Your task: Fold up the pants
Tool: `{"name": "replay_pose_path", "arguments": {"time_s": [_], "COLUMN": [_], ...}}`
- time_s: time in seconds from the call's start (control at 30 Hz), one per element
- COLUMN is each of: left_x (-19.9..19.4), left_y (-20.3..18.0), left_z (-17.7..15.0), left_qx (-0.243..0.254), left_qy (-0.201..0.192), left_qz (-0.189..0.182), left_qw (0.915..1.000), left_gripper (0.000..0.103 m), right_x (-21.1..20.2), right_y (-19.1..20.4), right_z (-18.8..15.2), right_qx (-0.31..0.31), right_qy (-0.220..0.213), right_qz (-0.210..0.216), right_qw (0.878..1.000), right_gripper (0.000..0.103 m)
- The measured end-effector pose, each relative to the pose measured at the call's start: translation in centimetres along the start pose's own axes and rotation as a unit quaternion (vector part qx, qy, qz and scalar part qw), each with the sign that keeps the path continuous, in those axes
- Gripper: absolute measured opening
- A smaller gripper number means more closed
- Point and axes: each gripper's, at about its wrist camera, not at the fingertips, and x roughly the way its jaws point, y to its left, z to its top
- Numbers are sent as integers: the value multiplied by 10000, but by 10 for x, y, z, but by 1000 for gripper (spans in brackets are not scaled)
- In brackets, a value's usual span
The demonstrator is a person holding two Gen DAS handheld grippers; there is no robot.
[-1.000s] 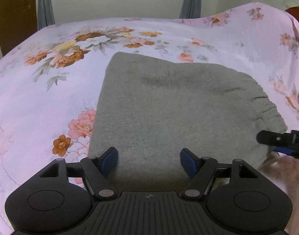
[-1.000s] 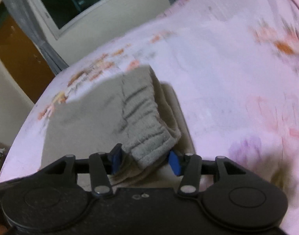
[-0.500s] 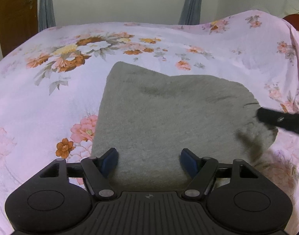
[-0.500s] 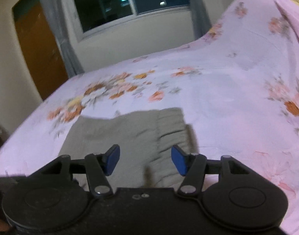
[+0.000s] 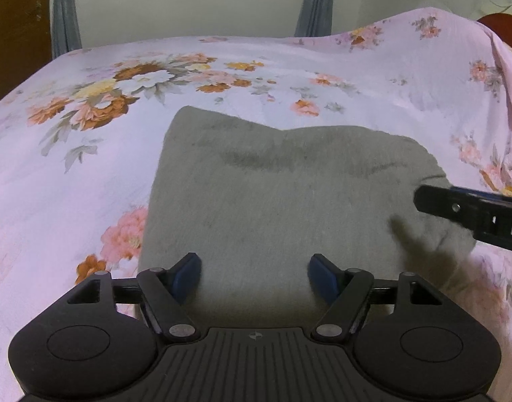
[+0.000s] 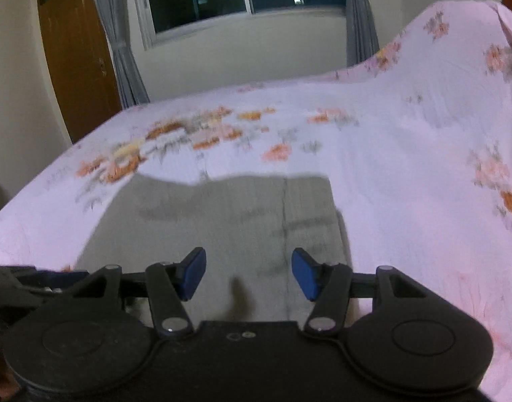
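Grey fleece pants (image 5: 282, 207) folded flat on floral sheet (image 5: 88, 174), left gripper (image 5: 254, 278) released, right gripper (image 6: 248, 273) released (blurred), ribbed waistband at 3 o'clock.

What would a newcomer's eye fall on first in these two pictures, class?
Probably the grey pants, folded into a compact block in the middle of the pink floral bedsheet. Next, the open left gripper low in the foreground, with the right gripper, also open, reaching in over the pants' right edge.

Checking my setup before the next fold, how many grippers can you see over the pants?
2: the left gripper at the near edge of the gray pants, and the right gripper over their waistband end; both open.
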Motion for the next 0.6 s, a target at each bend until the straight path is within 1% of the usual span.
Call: {"name": "replay_pose_path", "arguments": {"time_s": [0.1,0.2,0.33,0.43,0.6], "left_x": [11,20,28,34,44], "left_y": [0,2,0,1,1], "left_z": [10,16,23,31,48], "left_qx": [-17,-37,62,48,66], "left_qy": [32,45,22,-4,-43], "left_qz": [-17,-14,17,28,92], "left_qw": [10000,10000,10000,10000,9999], "left_gripper": [72,72,72,72,72], "right_x": [15,28,27,28,42], "right_y": [-2,-10,-12,-10,-11], "right_z": [5,1,0,9,27], "right_qx": [12,192,168,168,156], "right_qy": [57,190,122,7,-89], "right_qz": [-11,-2,22,63,91], "right_qw": [10000,9996,9998,9998,9998], "right_gripper": [57,58,56,56,56]}}
